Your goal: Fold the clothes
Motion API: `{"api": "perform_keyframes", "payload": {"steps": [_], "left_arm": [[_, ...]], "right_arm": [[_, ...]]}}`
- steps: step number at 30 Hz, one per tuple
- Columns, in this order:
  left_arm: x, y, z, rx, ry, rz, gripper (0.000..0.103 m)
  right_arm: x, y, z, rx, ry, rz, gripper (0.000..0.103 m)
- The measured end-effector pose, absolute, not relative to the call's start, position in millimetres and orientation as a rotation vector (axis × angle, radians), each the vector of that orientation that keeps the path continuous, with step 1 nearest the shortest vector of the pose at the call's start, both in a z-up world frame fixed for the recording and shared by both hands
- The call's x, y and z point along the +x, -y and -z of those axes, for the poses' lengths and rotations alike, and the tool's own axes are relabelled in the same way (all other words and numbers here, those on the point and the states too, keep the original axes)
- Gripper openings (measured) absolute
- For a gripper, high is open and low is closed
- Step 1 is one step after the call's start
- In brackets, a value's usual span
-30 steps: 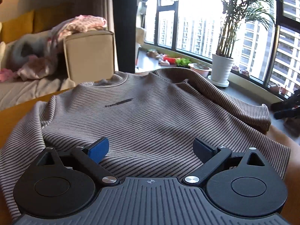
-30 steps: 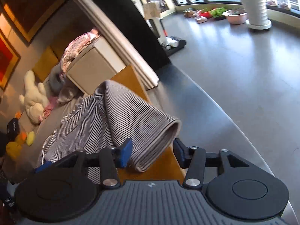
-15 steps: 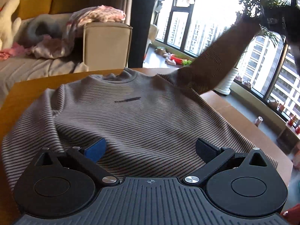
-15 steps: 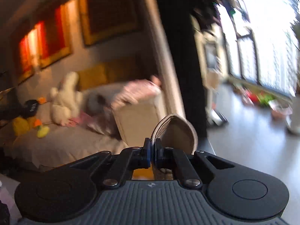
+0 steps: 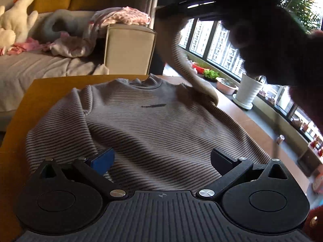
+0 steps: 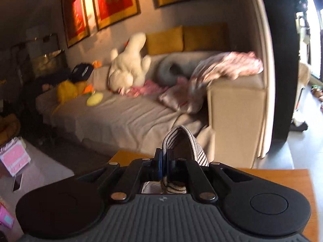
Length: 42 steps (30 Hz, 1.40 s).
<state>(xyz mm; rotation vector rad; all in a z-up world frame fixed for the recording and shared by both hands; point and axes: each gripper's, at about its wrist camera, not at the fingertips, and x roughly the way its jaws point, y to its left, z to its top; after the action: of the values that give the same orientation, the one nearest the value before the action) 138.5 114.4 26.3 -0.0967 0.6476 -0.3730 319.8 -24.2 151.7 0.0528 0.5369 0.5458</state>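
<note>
1. Right gripper (image 6: 164, 160), open beside the cuff a second ago, is now clamped on the striped sweater's (image 5: 153, 129) right sleeve (image 5: 181, 60) and has lifted it above the table.
2. Judgement: the sleeve fold across the chest is under way.
3. Left gripper (image 5: 161, 158): jaws wide apart, hovering over the hem, holding nothing.
4. Sweater lies face-up, body flat on the wooden table (image 5: 46, 86).
5. Room: sofa (image 6: 125, 117) with plush toy (image 6: 129, 64), potted plant (image 5: 249, 89) by window.

Right gripper (image 6: 163, 159) with its two fingers pressed together on the cuff of a striped sleeve (image 6: 181, 141), which arched up above the orange table (image 6: 282, 177); behind lay a beige sofa (image 6: 131, 117) bearing a white plush toy (image 6: 129, 64) and pink clothes (image 6: 228, 64)
</note>
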Motion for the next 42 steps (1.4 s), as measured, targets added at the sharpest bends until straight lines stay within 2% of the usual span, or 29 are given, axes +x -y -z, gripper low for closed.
{"api": "perform_keyframes", "payload": {"steps": [8, 10, 12, 14, 19, 25, 27, 29, 30, 32, 33, 37, 42], "left_arm": [[136, -125, -23, -0.078, -0.675, 0.334, 0.103], [136, -125, -22, -0.063, -0.682, 0.339, 0.103], [135, -125, -23, -0.022, -0.685, 0.349, 0.103], [132, -125, -24, 0.039, -0.686, 0.36, 0.103], [108, -138, -27, 0.296, -0.677, 0.391, 0.103], [84, -157, -23, 0.494, -0.688, 0.38, 0.103], [84, -158, -22, 0.498, -0.692, 0.359, 0.096], [85, -159, -21, 0.503, -0.696, 0.338, 0.059], [85, -159, -20, 0.506, -0.698, 0.327, 0.05], [91, -162, -19, 0.466, -0.718, 0.317, 0.018], [95, -164, -19, 0.433, -0.73, 0.316, 0.015], [103, -170, -28, 0.335, -0.742, 0.326, 0.012], [108, -176, -37, 0.24, -0.747, 0.327, 0.012]], "right_arm": [[320, 17, -133, 0.092, -0.562, -0.616, 0.008], [313, 25, -137, 0.098, -0.542, -0.628, 0.023], [305, 35, -140, 0.084, -0.524, -0.609, 0.031], [297, 47, -138, 0.062, -0.517, -0.588, 0.033], [269, 76, -119, -0.042, -0.536, -0.507, 0.053], [241, 93, -97, -0.025, -0.613, -0.525, 0.058], [232, 91, -89, -0.005, -0.639, -0.55, 0.058], [219, 84, -79, 0.013, -0.672, -0.577, 0.058], [212, 78, -74, 0.022, -0.693, -0.602, 0.054], [196, 66, -64, 0.043, -0.734, -0.669, 0.04], [185, 59, -61, 0.06, -0.752, -0.722, 0.035], [154, 36, -51, 0.17, -0.816, -0.907, 0.037], [153, 9, -28, 0.211, -0.862, -0.889, 0.039]]}}
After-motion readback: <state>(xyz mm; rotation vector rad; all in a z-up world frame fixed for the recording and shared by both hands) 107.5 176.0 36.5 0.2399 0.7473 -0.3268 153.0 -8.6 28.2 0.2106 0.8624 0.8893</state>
